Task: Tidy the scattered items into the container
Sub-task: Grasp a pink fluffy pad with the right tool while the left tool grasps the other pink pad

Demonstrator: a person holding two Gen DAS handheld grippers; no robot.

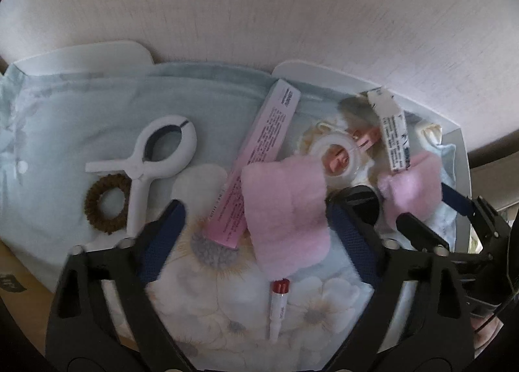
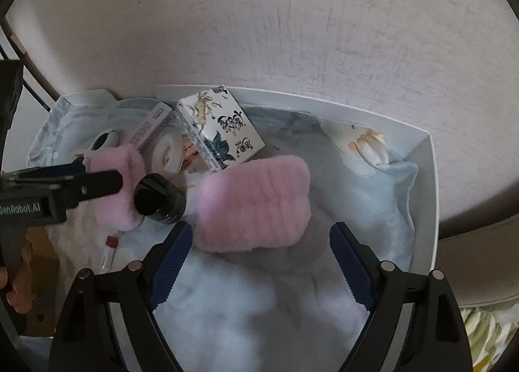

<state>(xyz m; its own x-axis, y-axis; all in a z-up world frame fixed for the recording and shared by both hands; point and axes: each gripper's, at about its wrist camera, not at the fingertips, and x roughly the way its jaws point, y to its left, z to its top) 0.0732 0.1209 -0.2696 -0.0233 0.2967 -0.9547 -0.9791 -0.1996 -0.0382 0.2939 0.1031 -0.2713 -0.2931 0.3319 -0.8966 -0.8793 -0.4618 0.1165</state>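
Pink fluffy cloth (image 1: 285, 209) is seen lying inside the white container (image 2: 433, 183), which is lined with a pale blue floral fabric (image 1: 81, 131). The left gripper (image 1: 256, 209) is held above it with its jaws parted around the pink cloth and a long pink box (image 1: 256, 157); its blue fingers (image 1: 162, 239) are not seen pressing on anything. The right gripper (image 2: 259, 242) is likewise spread wide and empty, poised over a second pink cloth (image 2: 256, 200) near the middle of the container. A black jar (image 2: 159, 198) is lodged between the two pink pieces. Behind it a white printed box (image 2: 220, 125) is propped at a tilt. At the left of the lining a white clamp (image 1: 146, 161) is laid touching a brown hair tie (image 1: 105, 204), and a small red-capped tube (image 1: 277, 310) is placed apart, nearer the left gripper.
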